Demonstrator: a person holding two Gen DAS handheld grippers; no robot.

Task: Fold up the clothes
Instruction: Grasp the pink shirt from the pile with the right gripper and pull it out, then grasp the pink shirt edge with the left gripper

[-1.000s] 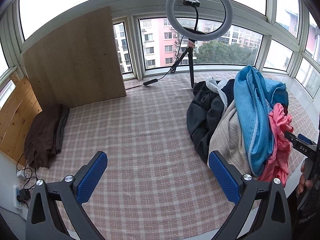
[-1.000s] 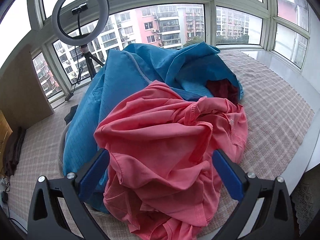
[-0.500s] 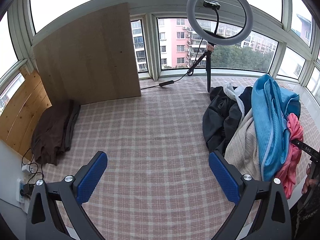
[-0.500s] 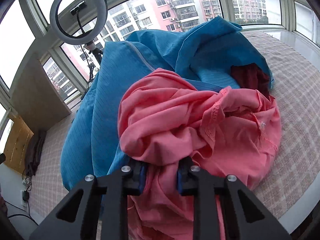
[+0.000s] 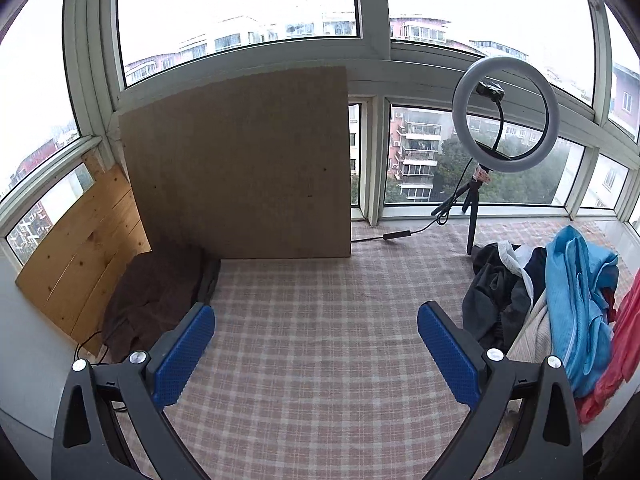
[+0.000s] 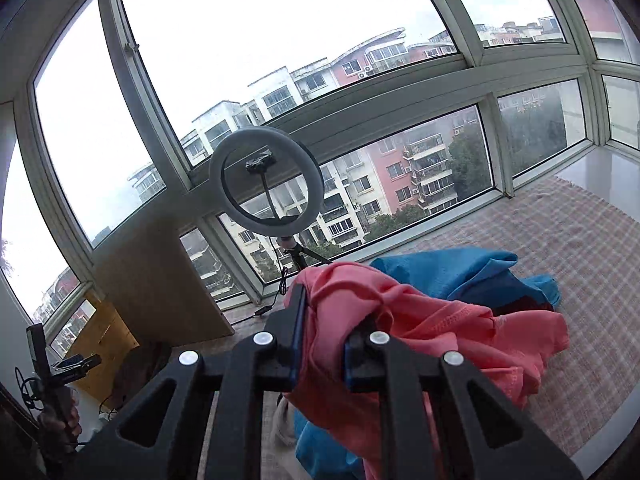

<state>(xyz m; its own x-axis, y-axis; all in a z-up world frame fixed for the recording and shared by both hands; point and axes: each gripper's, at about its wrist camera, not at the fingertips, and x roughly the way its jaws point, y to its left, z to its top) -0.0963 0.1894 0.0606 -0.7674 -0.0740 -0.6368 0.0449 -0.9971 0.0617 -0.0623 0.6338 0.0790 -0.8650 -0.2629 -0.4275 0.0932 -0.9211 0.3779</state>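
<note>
My right gripper is shut on a bunch of the pink shirt, which hangs lifted from it above the pile. Under and behind the shirt lies a blue garment. In the left wrist view the pile sits at the right: dark clothes, a beige piece, the blue garment and the pink shirt at the frame edge. My left gripper is open over the bare checked cloth, well left of the pile, with nothing between its fingers.
A ring light on a tripod stands by the windows with its cable on the cloth. A large board leans at the back left, with a folded brown garment beside it. A hand holding the left gripper shows at the left.
My right gripper has shut on the pink shirt and lifted it up off the pile. The left gripper has swung left and tilted up, staying open.
</note>
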